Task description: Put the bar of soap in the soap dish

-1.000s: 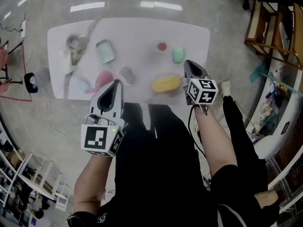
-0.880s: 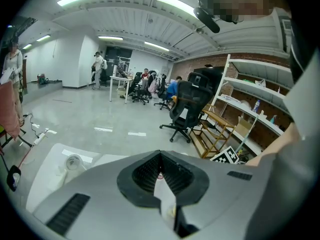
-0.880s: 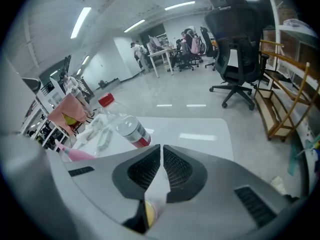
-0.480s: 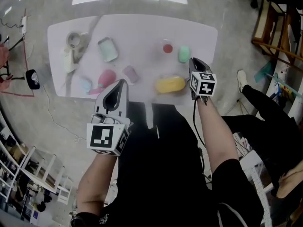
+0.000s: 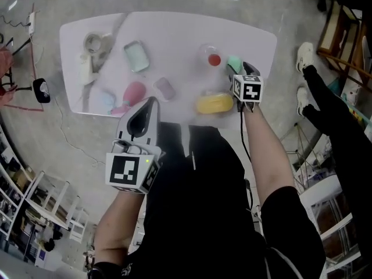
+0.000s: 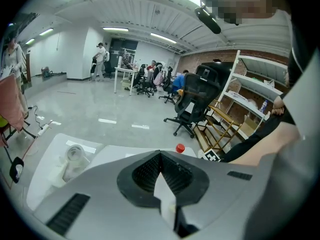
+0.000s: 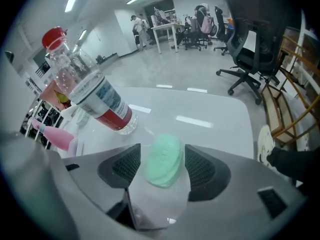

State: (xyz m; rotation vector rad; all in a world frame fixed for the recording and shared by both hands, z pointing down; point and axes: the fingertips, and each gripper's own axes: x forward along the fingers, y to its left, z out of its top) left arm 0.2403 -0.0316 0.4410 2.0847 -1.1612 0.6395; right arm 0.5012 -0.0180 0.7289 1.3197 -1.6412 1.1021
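A mint-green bar of soap [image 5: 233, 64] [image 7: 163, 160] lies on the white table [image 5: 174, 34], near its right end. My right gripper [image 5: 240, 70] [image 7: 162, 150] points steeply down over it. Its jaws are opening, with the soap between the pads and small gaps at both sides. A teal rectangular soap dish [image 5: 136, 56] sits far to the left, at the table's middle-left. My left gripper [image 5: 142, 116] [image 6: 160, 154] hangs over the front edge of the table. It is shut, with nothing in it.
A clear bottle with a red cap [image 5: 213, 57] [image 7: 87, 91] stands just left of the soap. A yellow oval container [image 5: 214, 103] lies at the front edge. A lilac block [image 5: 164, 88], a pink bottle [image 5: 132, 94] and a tape roll [image 5: 92, 42] lie further left.
My right gripper has sunk to the table and moved forward to the green soap, now lying between its jaws. The left gripper has hardly moved.
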